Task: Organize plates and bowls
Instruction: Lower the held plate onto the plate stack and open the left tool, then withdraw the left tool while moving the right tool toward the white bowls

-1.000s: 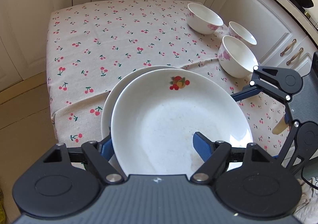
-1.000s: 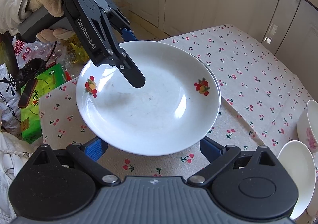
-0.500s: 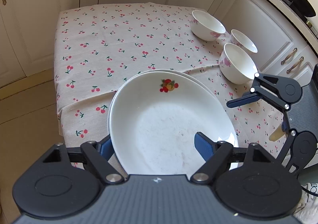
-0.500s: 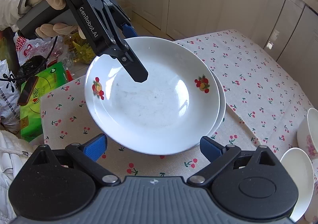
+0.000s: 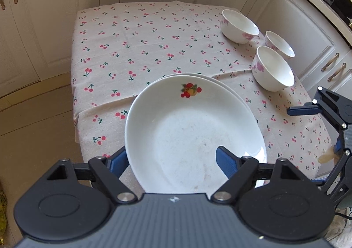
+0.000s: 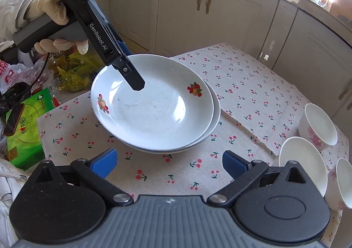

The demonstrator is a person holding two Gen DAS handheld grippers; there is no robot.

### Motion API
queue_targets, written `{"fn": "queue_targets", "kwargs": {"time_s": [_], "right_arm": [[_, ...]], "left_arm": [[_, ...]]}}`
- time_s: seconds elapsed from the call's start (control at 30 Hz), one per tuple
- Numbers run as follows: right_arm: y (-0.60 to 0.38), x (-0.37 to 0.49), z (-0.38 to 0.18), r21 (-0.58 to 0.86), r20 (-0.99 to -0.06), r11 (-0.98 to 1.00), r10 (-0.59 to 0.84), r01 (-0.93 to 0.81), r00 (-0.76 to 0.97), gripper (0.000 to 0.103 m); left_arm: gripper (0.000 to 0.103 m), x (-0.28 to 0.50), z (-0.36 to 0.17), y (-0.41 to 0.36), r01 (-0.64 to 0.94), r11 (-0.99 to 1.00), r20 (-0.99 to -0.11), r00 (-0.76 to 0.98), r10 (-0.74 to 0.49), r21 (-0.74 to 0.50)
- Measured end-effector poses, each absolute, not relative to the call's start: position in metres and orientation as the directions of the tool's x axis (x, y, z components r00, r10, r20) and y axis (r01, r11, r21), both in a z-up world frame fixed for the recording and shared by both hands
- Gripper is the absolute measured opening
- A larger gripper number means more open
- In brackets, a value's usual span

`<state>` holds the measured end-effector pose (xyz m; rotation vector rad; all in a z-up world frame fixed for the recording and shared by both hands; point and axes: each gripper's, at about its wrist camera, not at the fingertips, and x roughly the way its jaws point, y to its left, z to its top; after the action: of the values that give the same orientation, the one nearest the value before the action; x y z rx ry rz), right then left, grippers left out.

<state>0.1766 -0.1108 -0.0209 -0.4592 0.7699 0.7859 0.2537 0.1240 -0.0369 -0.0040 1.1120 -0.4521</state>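
Two white plates with fruit prints are stacked near the table's near edge, the top plate (image 5: 193, 129) (image 6: 158, 111) resting in the lower plate (image 5: 222, 81) (image 6: 216, 111). My left gripper (image 5: 172, 160) (image 6: 129, 65) straddles the top plate's near rim, one finger over the inside, the other outside. Its jaws are opening and the pads do not press the rim. My right gripper (image 6: 169, 163) stands open over the cloth, short of the plates, nothing between its fingers. Three white bowls with pink flowers (image 5: 239, 25) (image 5: 279, 46) (image 5: 272, 71) stand grouped at the table's right side.
A cherry-print cloth (image 5: 136, 34) covers the table, bare on its far left part. A gloved hand (image 6: 50, 12) holds the left gripper. A green box (image 6: 26, 126) and plastic bags (image 6: 72, 69) lie beside the table. Cream cabinets (image 6: 182, 12) surround it.
The top plate has come down onto the lower plate. The left jaws have widened around its rim. The right gripper has drawn back from the plates.
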Motion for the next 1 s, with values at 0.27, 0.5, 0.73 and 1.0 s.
{"fn": "queue_targets", "kwargs": {"time_s": [0.27,0.5,0.73,1.0], "right_arm": [[-0.130,0.158,-0.022,-0.055,-0.723,0.707,0.459,-0.705,0.517,0.103],[-0.156,0.143,-0.022,-0.113,-0.658,0.836,0.342,-0.538,0.670,0.103],[-0.181,0.124,-0.028,-0.153,-0.605,0.899,0.243,-0.411,0.758,0.103],[-0.211,0.115,-0.026,-0.137,-0.585,0.925,0.212,-0.354,0.783,0.103]], "left_arm": [[0.084,0.243,-0.030,0.120,0.357,0.918,-0.843,0.427,-0.326,-0.174],[0.087,0.212,-0.014,0.091,0.402,0.914,-0.776,0.562,-0.286,-0.046],[0.093,0.172,-0.010,0.043,0.441,0.898,-0.684,0.658,-0.315,0.010],[0.094,0.141,-0.023,-0.012,0.440,0.898,-0.612,0.715,-0.339,0.017]]}}
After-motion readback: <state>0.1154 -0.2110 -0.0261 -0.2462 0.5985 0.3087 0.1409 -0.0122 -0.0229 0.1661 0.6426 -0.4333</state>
